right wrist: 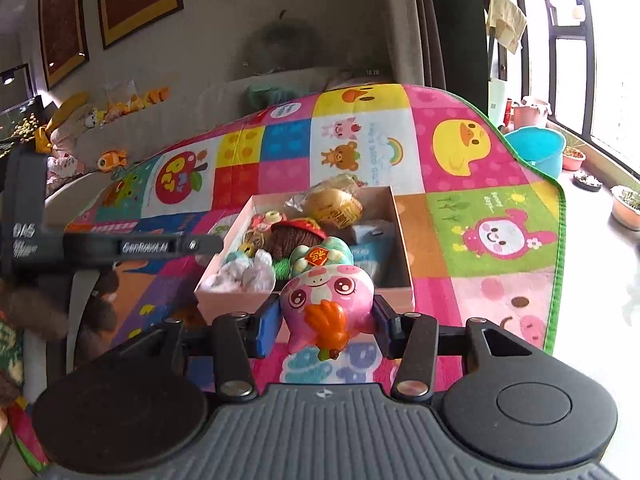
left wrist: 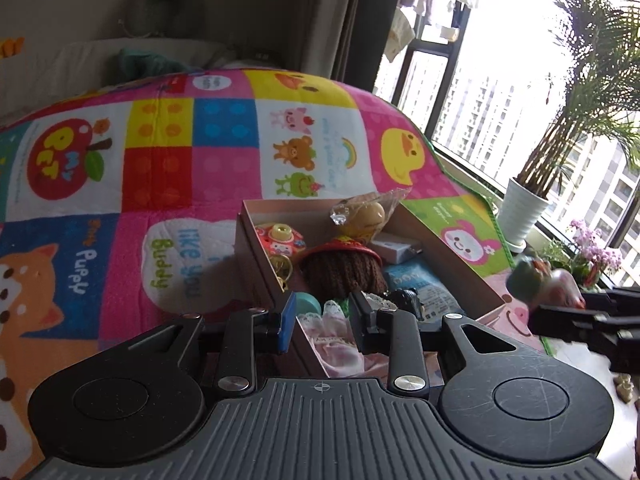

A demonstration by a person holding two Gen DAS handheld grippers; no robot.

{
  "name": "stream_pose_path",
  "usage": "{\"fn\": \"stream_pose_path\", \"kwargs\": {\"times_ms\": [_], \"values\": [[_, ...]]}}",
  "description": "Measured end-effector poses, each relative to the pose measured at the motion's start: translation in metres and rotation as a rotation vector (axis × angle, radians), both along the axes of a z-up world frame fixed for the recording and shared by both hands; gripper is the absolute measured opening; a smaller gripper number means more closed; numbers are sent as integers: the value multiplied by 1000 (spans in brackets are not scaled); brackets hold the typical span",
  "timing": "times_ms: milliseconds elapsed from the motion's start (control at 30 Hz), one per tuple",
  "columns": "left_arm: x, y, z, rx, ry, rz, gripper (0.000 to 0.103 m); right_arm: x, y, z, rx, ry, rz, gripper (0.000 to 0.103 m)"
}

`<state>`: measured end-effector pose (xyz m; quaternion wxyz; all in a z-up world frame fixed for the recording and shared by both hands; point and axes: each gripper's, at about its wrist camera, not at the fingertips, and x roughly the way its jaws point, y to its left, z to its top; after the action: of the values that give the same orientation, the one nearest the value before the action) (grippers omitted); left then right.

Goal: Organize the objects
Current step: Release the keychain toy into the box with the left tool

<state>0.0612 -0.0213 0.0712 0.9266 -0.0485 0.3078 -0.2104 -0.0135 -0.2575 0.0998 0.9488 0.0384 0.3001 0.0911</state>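
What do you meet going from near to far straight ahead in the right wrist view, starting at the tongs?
Right tongs shut on the pink pig figurine → pink box near wall → brown knitted hat with red brim → bagged yellow toy → box's far wall → bear picture on the play mat.

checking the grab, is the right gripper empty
No, the right gripper is shut on the pink pig toy, held upside down just short of the box.

A glossy pink pig figurine [right wrist: 326,300] with an orange fan, a pale pink cardboard box [right wrist: 236,294], and a patchwork cartoon-animal play mat [right wrist: 460,160] in pink, yellow, blue and green.
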Motion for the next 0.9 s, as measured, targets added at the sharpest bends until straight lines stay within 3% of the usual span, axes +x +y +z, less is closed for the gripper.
{"fn": "stream_pose_path", "kwargs": {"times_ms": [167,333,433,633,767,900], "values": [[1,5,-5,-6,25,-2,32,69,14,-4,-84,39,-32,47],[3,14,-9,-17,44,5,32,132,18,-34,-41,199,-57,47],[4,22,-13,-45,48,13,32,152,20,-49,-41,233,-76,47],[3,34,-24,-133,69,35,32,162,25,-54,-77,216,-71,48],[-1,38,-22,-159,68,55,32,153,15,-45,-30,217,-53,53],[-6,39,-18,-158,57,63,31,138,2,-24,3,156,-45,53]]}}
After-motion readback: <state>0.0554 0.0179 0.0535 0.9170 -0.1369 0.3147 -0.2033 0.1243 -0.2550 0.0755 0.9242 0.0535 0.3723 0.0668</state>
